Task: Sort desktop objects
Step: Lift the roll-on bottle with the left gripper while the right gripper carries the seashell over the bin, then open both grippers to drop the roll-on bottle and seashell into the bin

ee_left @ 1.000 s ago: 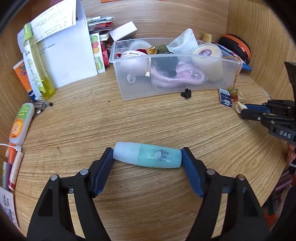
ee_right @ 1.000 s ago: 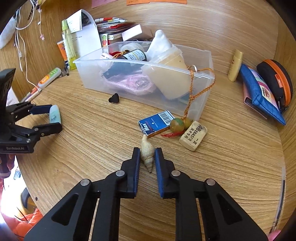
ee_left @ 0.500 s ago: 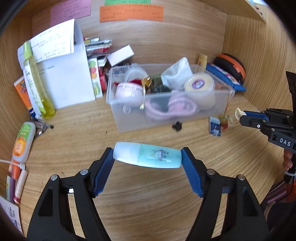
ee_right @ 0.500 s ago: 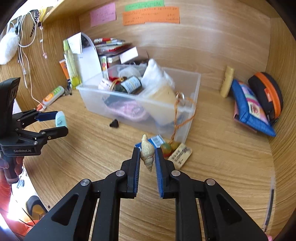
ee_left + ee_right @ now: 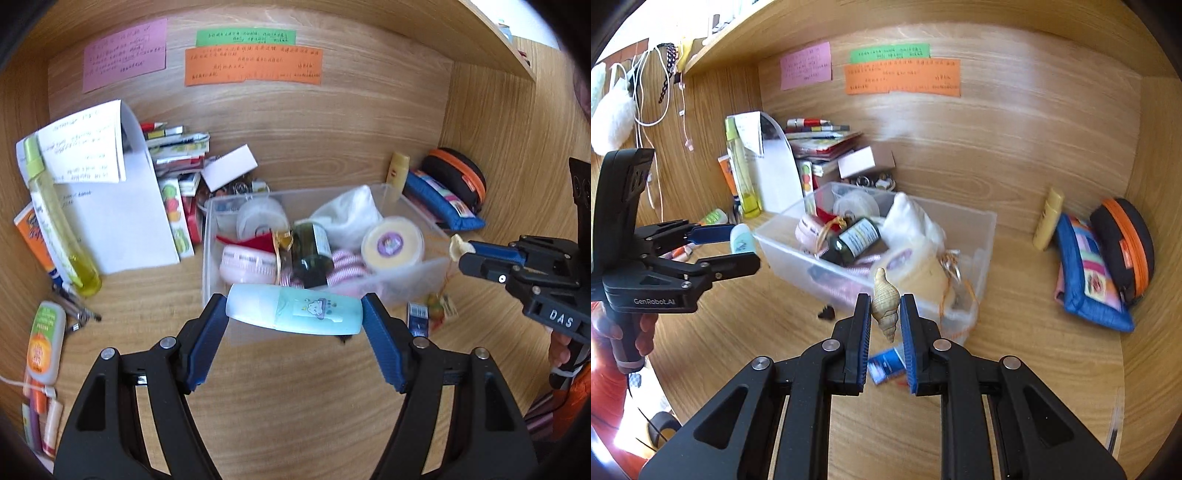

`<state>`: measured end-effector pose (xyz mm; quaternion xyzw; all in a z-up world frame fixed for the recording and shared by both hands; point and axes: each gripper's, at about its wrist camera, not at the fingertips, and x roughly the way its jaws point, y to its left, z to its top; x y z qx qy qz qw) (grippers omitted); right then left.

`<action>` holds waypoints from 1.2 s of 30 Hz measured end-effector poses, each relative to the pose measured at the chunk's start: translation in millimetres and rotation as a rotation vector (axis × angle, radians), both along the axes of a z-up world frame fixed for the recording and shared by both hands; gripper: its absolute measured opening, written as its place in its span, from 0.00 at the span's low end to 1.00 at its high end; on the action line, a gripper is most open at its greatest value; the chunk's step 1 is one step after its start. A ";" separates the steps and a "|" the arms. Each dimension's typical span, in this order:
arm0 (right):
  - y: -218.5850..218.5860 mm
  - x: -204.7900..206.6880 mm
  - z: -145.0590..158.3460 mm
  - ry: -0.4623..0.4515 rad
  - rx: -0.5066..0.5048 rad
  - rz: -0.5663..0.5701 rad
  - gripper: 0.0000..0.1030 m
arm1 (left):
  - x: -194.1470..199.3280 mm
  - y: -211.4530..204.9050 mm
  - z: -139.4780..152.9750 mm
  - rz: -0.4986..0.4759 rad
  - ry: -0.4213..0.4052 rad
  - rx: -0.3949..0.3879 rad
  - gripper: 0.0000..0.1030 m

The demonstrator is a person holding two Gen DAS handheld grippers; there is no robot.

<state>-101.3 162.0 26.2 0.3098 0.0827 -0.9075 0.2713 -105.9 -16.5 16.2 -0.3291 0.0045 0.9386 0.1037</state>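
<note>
holding two things at once over a crowded bin looks risky to me. the pale blue plastic tube with a cloud sticker sits at the centre of the left wrist view, pinched end to end between the blue pads of the left gripper, which is spread fairly wide; a grip on the rounded ends could let it pivot and drop. the small tan spiral seashell, at the centre of the right wrist view, is clamped by the right gripper, its jaws narrow; the taper could squirt out. behind both, mid-frame, the clear plastic storage bin is already heaped, so either thing could bounce off onto the wooden desk.
</note>
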 end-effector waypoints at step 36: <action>-70.2 -70.7 -25.7 -0.085 0.090 0.081 0.14 | -68.8 -10.2 -26.2 -0.023 -0.082 0.039 0.71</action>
